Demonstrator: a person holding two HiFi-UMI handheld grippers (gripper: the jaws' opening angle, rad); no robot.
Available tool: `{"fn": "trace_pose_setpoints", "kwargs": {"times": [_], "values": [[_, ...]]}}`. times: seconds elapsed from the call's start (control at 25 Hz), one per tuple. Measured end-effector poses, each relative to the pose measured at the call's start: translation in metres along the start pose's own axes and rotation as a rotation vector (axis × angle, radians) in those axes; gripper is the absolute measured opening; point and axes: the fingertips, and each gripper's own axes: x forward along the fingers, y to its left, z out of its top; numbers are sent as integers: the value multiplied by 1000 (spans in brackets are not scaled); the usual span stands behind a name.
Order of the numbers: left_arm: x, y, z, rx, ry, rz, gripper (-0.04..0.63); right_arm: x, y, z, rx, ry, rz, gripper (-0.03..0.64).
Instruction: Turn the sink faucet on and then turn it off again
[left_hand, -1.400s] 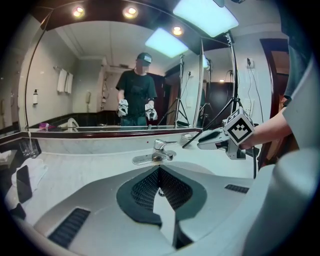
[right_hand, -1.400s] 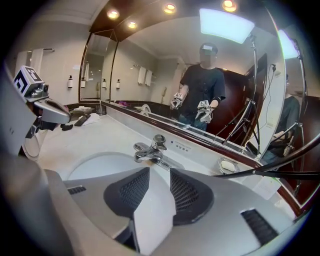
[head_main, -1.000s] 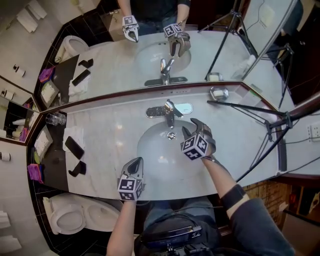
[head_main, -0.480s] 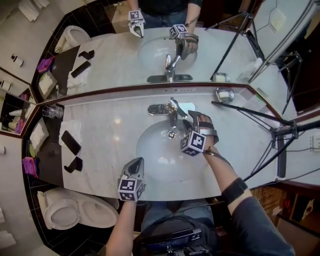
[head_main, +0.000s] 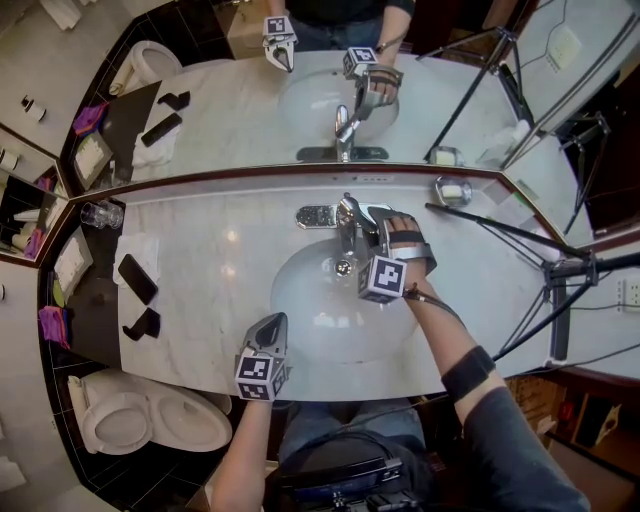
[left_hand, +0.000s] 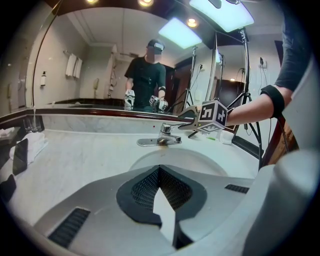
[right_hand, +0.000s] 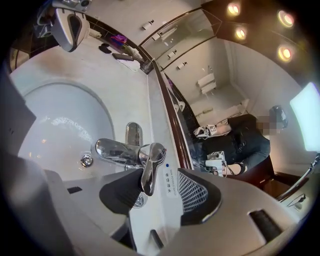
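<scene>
- right gripper (right_hand: 156, 192): fingers spread wide and have just been closing in a bit. The faucet lever (right_hand: 149, 169) sits between them, close to one dark pad, but they aren't clamped on it.
- left gripper (left_hand: 160, 172): fingers shut tight on nothing, hovering at the near edge of the sink (head_main: 310, 310), well apart from the faucet (head_main: 348, 222).
- the faucet stands at the sink's back edge, just in front of the mirror ledge, with its spout (right_hand: 116, 150) reaching over the bowl.
- plenty of bare worktop (head_main: 225, 250) on both sides. A glass (head_main: 100, 214) and phone (head_main: 137, 278) sit far left, a soap dish (head_main: 447, 188) to the right.
- polished chrome faucet, glossy white oval bowl, pale marble top, grey fingers with ribbed dark pads.
</scene>
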Motion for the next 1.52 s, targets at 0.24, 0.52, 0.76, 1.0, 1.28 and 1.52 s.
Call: {"fn": "trace_pose_setpoints", "kwargs": {"times": [0.24,0.52,0.76,1.0,1.28,1.52], "values": [[-4,-2,-4,-3,7,4,-3,1,-4,1,-12,-2,1,230],[-7,4,-2,-3,-1,15,-3,0,-14,8,-10,-3,-13,230],[-6,2,-1,-7,-3,16,-3,3,-18,10,5,-8,-7,232],[-4,1,-2,-10,-3,16,-3,6,-24,16,20,-22,-4,232],[-5,1,-2,-14,0,23,-3,9,-32,22,24,-28,-2,232],[-5,4,-1,-15,-6,29,-3,14,-32,26,42,-26,19,232]]}}
